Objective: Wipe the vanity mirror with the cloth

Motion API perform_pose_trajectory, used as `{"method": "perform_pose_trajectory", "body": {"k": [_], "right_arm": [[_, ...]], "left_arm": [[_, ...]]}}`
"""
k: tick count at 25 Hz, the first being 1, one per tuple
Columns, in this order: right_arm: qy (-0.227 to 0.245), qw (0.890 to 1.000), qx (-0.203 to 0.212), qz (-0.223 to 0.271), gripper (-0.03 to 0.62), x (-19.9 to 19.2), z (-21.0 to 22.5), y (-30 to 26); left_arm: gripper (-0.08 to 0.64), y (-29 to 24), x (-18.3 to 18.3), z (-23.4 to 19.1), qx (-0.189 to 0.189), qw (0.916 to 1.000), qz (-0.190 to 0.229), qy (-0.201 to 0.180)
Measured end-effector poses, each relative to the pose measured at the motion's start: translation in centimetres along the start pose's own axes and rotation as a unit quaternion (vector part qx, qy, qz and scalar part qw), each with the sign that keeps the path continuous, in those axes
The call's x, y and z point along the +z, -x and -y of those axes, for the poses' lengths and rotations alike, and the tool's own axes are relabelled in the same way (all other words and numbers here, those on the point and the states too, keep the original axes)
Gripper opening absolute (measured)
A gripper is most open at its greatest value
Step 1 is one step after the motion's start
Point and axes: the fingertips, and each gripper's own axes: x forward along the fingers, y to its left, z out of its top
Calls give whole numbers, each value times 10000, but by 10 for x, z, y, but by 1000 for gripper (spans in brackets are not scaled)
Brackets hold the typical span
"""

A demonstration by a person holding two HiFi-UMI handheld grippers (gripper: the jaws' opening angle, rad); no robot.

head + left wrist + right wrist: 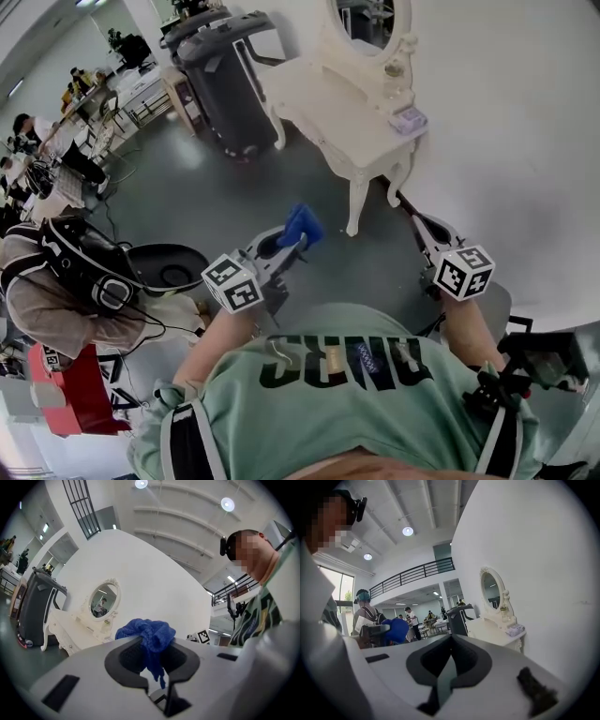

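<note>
the person is standing on the grey floor (216, 202), facing a white vanity table (323, 98) in the upper middle of the head view. the left gripper (292, 246) is sitting at the centre of that view, its jaws clamping a bunched blue cloth (149, 637). in the left gripper view the cloth is bulging above the jaws at lower centre, with a thin tail hanging down between them. the cloth is staying well apart from the oval vanity mirror (104, 600), which is showing at centre left above the table top.

the right gripper (405, 208) is pointing up toward the table's legs at centre right of the head view, its jaws resting together. a small pale packet (409, 120) is lying on the table's right end, and a dark machine (220, 75) is standing just left of the table.
</note>
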Motion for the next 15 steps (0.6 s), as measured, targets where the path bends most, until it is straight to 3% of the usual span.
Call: {"method": "perform_pose_trajectory", "body": {"k": [15], "right_arm": [[-52,10000,79,-12,12,37,166,44]], "left_arm": [[73,-183,-16,25,-140,9996,-50,256]]}}
